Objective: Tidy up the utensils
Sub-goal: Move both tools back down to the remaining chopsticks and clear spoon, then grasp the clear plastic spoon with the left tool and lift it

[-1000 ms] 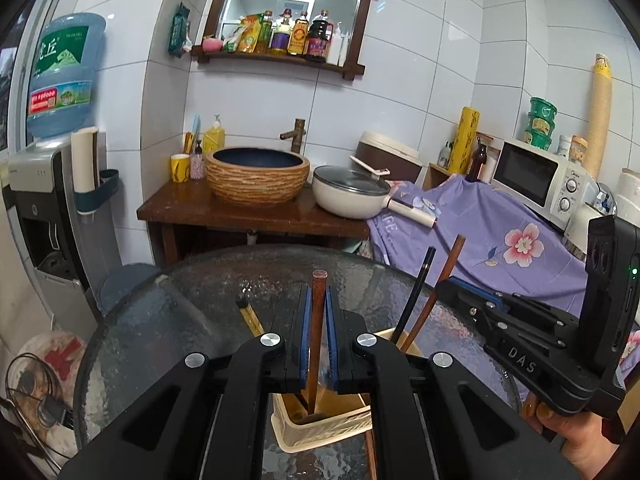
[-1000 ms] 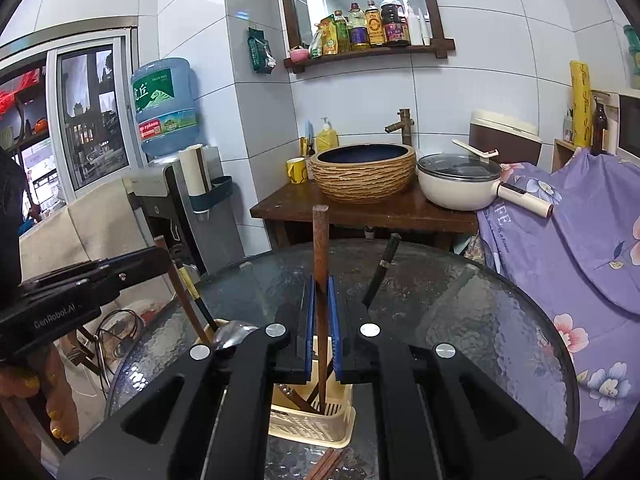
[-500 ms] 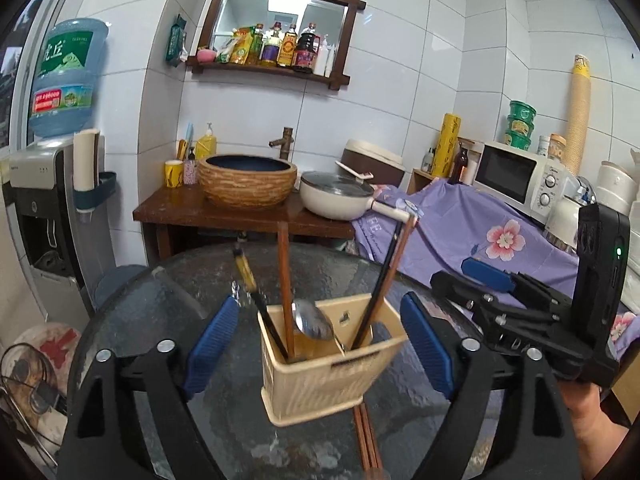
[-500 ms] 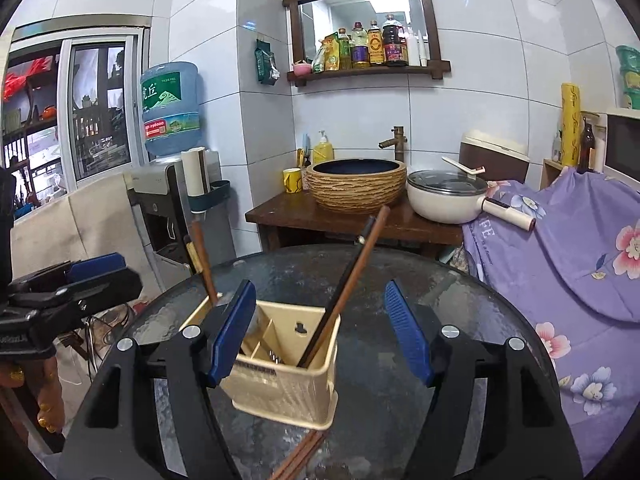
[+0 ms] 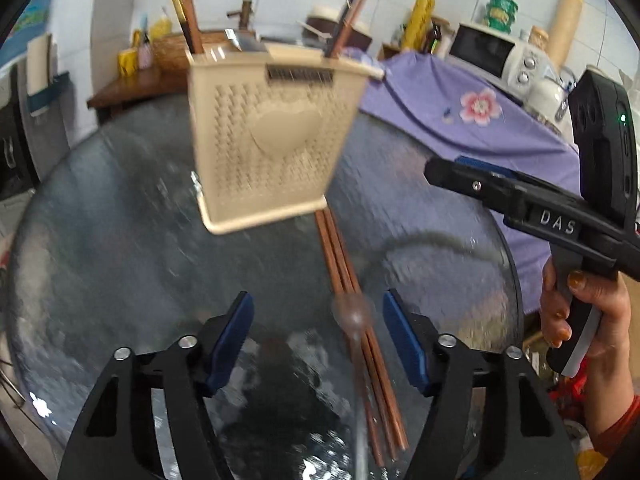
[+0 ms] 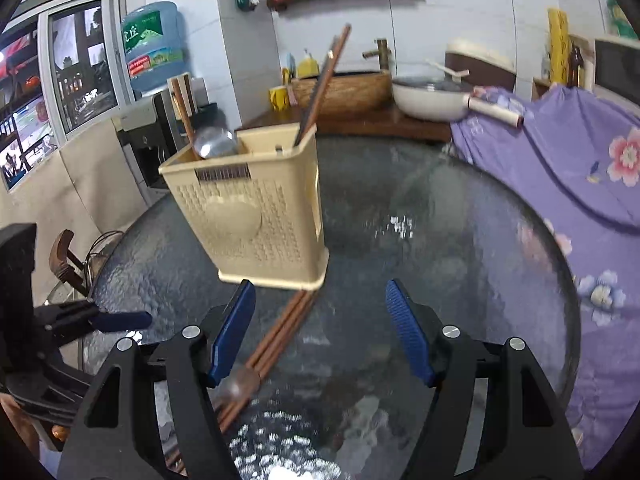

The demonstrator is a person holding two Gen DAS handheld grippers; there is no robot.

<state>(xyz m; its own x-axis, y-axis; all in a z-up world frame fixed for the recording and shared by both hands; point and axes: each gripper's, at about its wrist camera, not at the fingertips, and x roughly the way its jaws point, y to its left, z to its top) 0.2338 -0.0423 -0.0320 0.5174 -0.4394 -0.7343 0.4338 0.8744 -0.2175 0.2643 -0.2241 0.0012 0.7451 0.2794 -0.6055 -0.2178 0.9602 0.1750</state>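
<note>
While our left gripper [image 5: 318,344] was closing, jaws wide astride the chopsticks [image 5: 352,296] | right gripper [image 6: 320,332] gaped empty | holder [image 5: 268,136] stood beyond on glass table [image 5: 120,240] | step: pickup | next: pinch the sticks, we judged.

Beige utensil basket [image 6: 256,216] stands on glass table [image 6: 460,248], chopsticks [image 6: 276,340] beside.

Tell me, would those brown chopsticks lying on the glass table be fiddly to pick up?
Probably. The chopsticks are thin and lie flat on the glass table, so they may well slide or roll apart when nudged. They look stiff and light. One end sits right against the beige utensil basket, which might get bumped.
</note>
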